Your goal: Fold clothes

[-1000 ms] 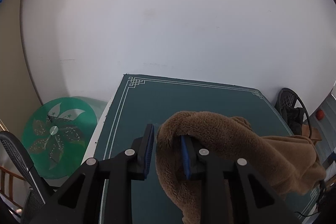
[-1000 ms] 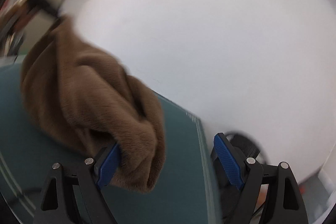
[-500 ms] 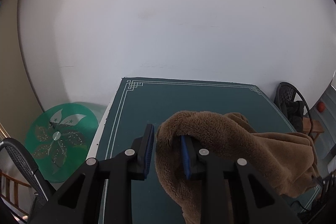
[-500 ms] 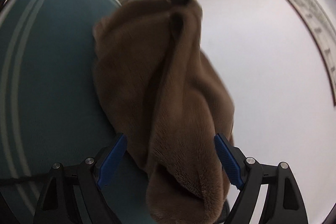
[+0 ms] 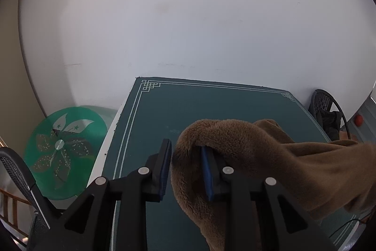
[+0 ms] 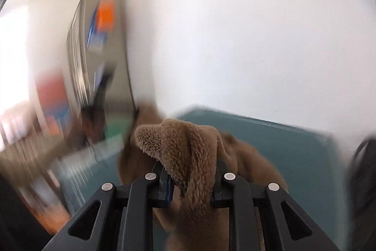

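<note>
Fluffy brown fleece garment (image 5: 237, 145) bunched between left gripper (image 5: 185, 168) pads, clamped, draping right above dark green surface (image 5: 188, 105). Right gripper (image 6: 191, 180) jaws closing, pinching garment fold, rest trailing ahead over surface.

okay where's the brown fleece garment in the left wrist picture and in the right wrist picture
Left wrist view: brown fleece garment at lower right, draped over the left gripper, stretching to the right edge.
Right wrist view: lower centre, bunched between the closing fingers of the right gripper.
Shared landmark: the dark green table mat under it.
</note>
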A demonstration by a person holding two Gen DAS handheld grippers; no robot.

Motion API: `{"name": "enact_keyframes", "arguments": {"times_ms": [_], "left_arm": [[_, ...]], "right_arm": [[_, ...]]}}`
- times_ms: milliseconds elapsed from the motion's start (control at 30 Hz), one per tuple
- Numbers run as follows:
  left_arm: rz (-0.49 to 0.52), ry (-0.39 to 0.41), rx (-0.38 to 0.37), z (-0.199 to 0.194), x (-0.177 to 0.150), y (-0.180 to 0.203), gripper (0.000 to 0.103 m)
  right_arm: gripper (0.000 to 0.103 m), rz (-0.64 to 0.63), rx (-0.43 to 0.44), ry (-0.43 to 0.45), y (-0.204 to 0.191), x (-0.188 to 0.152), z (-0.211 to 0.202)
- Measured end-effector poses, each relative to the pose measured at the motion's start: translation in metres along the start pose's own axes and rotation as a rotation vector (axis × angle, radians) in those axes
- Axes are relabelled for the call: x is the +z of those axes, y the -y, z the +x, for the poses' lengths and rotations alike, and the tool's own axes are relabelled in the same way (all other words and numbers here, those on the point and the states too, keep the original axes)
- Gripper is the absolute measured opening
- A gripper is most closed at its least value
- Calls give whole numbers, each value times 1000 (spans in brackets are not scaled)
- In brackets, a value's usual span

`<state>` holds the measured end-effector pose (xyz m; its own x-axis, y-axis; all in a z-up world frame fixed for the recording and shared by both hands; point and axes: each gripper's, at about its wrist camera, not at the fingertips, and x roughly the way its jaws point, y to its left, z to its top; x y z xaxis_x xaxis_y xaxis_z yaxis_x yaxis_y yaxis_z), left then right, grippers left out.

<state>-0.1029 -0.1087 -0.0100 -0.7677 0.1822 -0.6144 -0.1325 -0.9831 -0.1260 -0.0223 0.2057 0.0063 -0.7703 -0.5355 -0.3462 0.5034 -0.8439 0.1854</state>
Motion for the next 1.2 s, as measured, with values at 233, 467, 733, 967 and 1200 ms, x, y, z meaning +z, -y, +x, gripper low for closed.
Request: {"name": "enact_keyframes", "arguments": {"times_ms": [233, 467, 733, 967, 1200], "left_arm": [[9, -52, 19, 15, -11, 0, 29], [-41, -100, 10, 35, -15, -8, 29], [42, -69, -46, 28, -8, 14, 29], [136, -50, -18, 20, -11, 25, 51], [205, -55, -147, 22, -4, 13, 82]], "right_arm": [[50, 111, -278, -52, 92, 5, 68], [78, 177, -279, 57, 115, -9, -2], [78, -66, -361, 9, 48, -11, -11], [64, -158, -426, -137, 39, -25, 44], [20, -77, -590, -49, 60, -14, 28]]}}
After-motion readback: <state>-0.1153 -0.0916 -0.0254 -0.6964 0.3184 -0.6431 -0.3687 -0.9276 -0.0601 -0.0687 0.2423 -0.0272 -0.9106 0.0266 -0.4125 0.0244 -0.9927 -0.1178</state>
